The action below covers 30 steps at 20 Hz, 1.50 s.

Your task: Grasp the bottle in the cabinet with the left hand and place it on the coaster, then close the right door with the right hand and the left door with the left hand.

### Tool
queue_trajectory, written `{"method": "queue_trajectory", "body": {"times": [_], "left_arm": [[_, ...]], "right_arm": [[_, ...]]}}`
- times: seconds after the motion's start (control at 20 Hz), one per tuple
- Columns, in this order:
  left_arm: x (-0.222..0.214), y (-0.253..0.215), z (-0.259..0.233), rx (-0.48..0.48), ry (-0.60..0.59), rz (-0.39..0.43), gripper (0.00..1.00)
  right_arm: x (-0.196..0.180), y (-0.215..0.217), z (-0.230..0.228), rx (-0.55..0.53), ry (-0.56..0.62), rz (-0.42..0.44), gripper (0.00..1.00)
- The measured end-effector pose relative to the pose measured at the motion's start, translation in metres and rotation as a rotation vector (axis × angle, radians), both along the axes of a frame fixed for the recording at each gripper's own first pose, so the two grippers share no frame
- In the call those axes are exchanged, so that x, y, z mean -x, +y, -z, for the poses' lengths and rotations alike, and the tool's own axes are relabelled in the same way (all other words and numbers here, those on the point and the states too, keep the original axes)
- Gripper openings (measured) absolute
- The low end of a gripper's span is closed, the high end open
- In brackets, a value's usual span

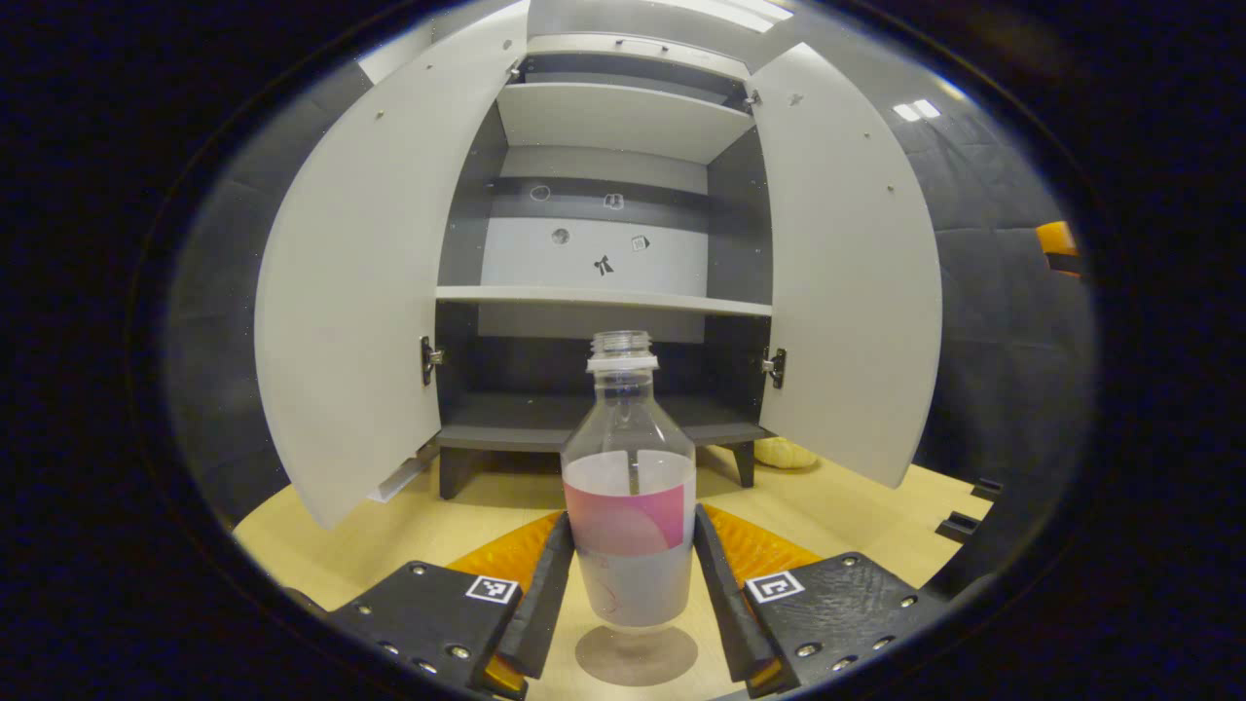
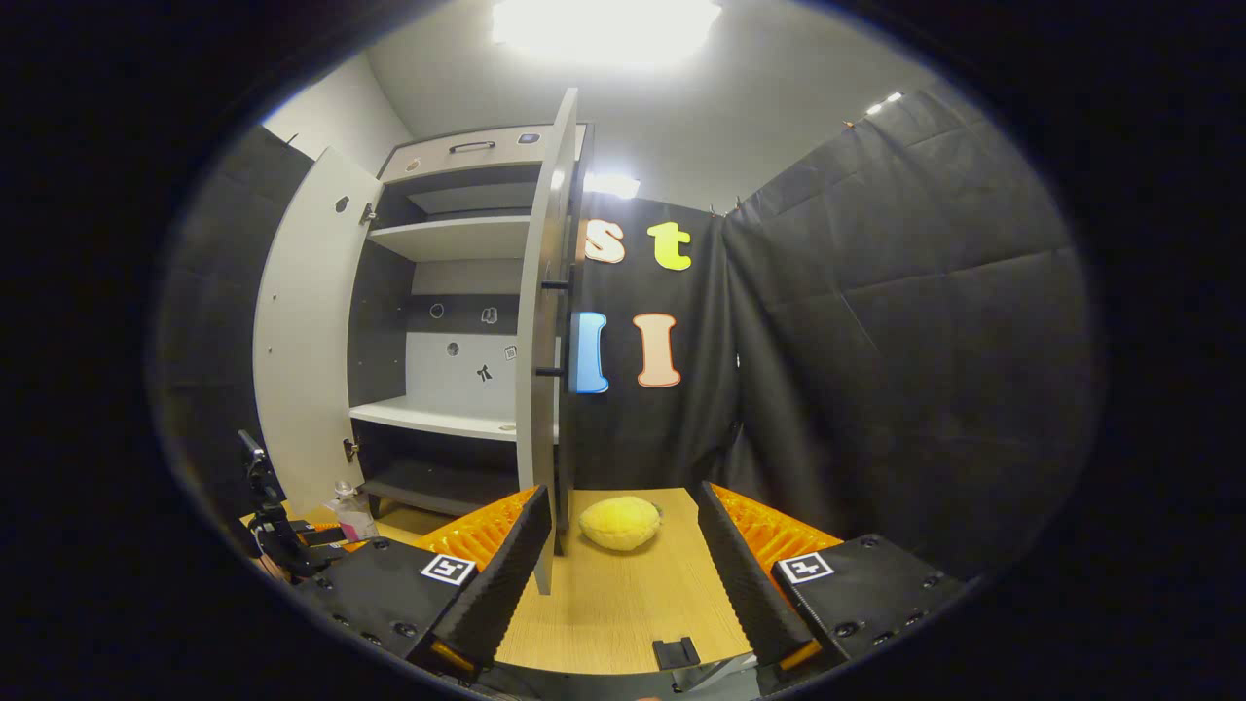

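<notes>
A clear uncapped bottle [image 1: 631, 506] with a pink and white label stands upright between my left gripper's [image 1: 631, 526] fingers, which press on its two sides. Its base sits over a round grey coaster [image 1: 636, 662] on the wooden table. Behind it the cabinet [image 1: 604, 302] stands with its left door [image 1: 360, 292] and right door [image 1: 847, 273] swung wide open. In the right gripper view my right gripper [image 2: 623, 506] is open with nothing in it, just in front of the right door's edge [image 2: 540, 389]. The left door [image 2: 302, 341], bottle [image 2: 350, 518] and left gripper [image 2: 292, 545] show farther left.
A yellow soft lump [image 2: 620, 522] lies on the table [image 2: 623, 604] beside the right door, also seen as a yellow lump [image 1: 784, 453] past the cabinet's foot. The right door carries a dark handle [image 2: 553, 331]. Black cloth walls close in on the right.
</notes>
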State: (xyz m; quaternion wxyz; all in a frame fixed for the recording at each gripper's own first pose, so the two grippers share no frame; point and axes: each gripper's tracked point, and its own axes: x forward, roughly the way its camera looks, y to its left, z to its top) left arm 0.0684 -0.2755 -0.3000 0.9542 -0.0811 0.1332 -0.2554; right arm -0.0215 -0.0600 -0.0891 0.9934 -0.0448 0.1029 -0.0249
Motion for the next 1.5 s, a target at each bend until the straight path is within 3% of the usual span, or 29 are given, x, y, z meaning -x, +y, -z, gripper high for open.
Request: {"method": "queue_trajectory", "body": {"times": [0.35,0.8,0.85,0.9,0.95,1.05,1.1,1.15,1.2,1.5], "left_arm": [[0.020,-0.002,0.049,-0.019,0.064,-0.018,0.70],[0.042,-0.008,0.066,-0.054,0.074,-0.013,0.71],[0.043,-0.007,0.068,-0.063,0.082,-0.011,0.77],[0.041,-0.006,0.067,-0.073,0.084,-0.013,0.71],[0.044,-0.006,0.069,-0.084,0.086,-0.018,0.72],[0.049,-0.006,0.064,-0.106,0.085,-0.033,0.96],[0.048,-0.004,0.060,-0.115,0.083,-0.041,0.91],[0.048,-0.002,0.054,-0.115,0.079,-0.046,0.98],[0.048,-0.001,0.047,-0.113,0.075,-0.051,0.91],[0.051,0.024,-0.024,-0.112,0.011,-0.111,0.91]], "right_arm": [[-0.004,0.011,0.005,0.012,0.027,-0.029,0.97],[-0.004,0.019,0.007,0.001,0.034,-0.056,0.97],[-0.004,0.020,0.008,-0.003,0.036,-0.056,0.97],[-0.004,0.019,0.008,-0.008,0.036,-0.056,0.97],[-0.003,0.019,0.009,-0.014,0.035,-0.057,0.97],[-0.003,0.019,0.010,-0.025,0.036,-0.056,0.94],[-0.003,0.017,0.010,-0.030,0.034,-0.055,0.97],[-0.004,0.016,0.009,-0.034,0.029,-0.054,0.97],[-0.004,0.013,0.009,-0.039,0.023,-0.052,0.97],[-0.020,0.001,-0.003,-0.090,-0.013,-0.046,0.97]]}}
